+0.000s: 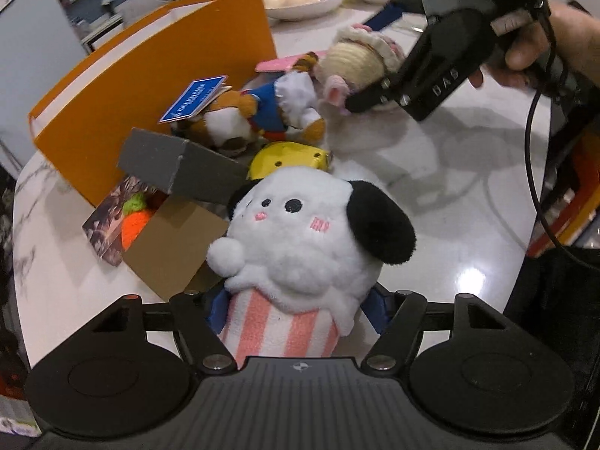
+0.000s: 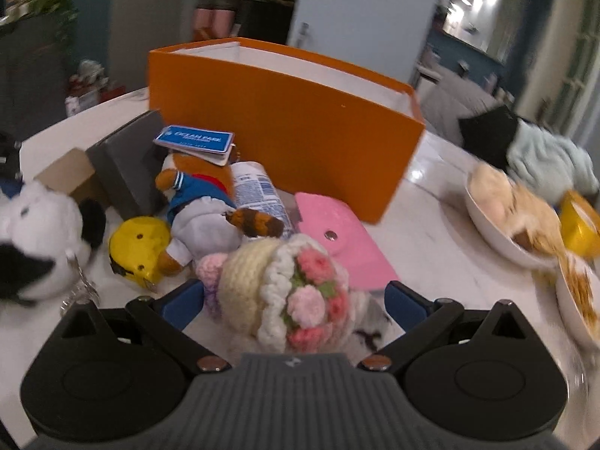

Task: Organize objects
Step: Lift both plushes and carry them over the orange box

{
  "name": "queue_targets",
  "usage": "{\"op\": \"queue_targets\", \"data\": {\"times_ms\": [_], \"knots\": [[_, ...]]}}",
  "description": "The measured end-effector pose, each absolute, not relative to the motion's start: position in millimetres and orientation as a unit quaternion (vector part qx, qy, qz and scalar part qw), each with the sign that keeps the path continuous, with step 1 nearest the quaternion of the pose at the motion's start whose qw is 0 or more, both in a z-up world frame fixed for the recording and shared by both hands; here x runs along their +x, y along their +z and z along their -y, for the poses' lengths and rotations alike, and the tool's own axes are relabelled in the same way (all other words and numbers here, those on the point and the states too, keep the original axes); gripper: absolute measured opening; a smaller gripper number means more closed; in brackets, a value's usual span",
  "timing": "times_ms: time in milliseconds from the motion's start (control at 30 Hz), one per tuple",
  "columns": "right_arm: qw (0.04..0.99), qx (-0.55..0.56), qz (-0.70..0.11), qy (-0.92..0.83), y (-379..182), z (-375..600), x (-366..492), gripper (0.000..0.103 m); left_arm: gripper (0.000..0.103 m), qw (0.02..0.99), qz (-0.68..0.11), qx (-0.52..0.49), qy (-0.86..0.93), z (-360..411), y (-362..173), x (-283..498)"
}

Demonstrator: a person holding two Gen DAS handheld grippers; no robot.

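Note:
My left gripper (image 1: pixel 296 311) is shut on a white plush dog (image 1: pixel 311 240) with black ears and a pink-striped base, held just above the marble table. My right gripper (image 2: pixel 294 300) is open, its blue fingers either side of a crocheted cream doll (image 2: pixel 288 285) with a pink flower bonnet; the doll lies on the table, also in the left wrist view (image 1: pixel 356 63). An orange box (image 2: pixel 285 127) stands open behind the toys. A fox plush (image 2: pixel 202 202) in blue with a blue tag and a yellow toy (image 2: pixel 138 247) lie between.
A small cardboard box (image 1: pixel 168 240) with a grey lid holds an orange knitted item. A pink case (image 2: pixel 337 247) and a white tube (image 2: pixel 258 191) lie by the orange box. White bowls of food (image 2: pixel 502 217) stand at the right. The marble table (image 1: pixel 431 195) has bare surface at its right.

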State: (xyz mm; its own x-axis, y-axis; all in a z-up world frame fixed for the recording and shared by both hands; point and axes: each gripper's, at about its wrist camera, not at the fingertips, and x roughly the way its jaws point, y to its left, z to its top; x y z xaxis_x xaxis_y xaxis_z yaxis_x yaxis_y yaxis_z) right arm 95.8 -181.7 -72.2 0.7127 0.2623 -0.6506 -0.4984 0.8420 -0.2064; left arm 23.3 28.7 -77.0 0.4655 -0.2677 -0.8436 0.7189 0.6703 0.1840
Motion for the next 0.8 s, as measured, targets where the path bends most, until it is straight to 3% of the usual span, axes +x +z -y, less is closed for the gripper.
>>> {"op": "queue_targets", "data": {"times_ms": [200,467,600,800], "knots": [[0.902,-0.191,-0.316,0.222,-74,187,99,0.088,0.079,0.822,-0.415,0.259,-0.291,-35,-70,18],[0.892,-0.221,-0.330,0.216,-75,180,95,0.084,0.079,0.830,-0.413,0.257,-0.274,-25,-76,21],[0.896,-0.197,-0.334,0.216,-68,185,93,0.071,0.078,0.836,-0.409,0.249,-0.267,-23,-76,18],[0.907,-0.107,-0.337,0.227,-53,206,86,0.066,0.076,0.842,-0.413,0.221,-0.266,-21,-75,13]]}}
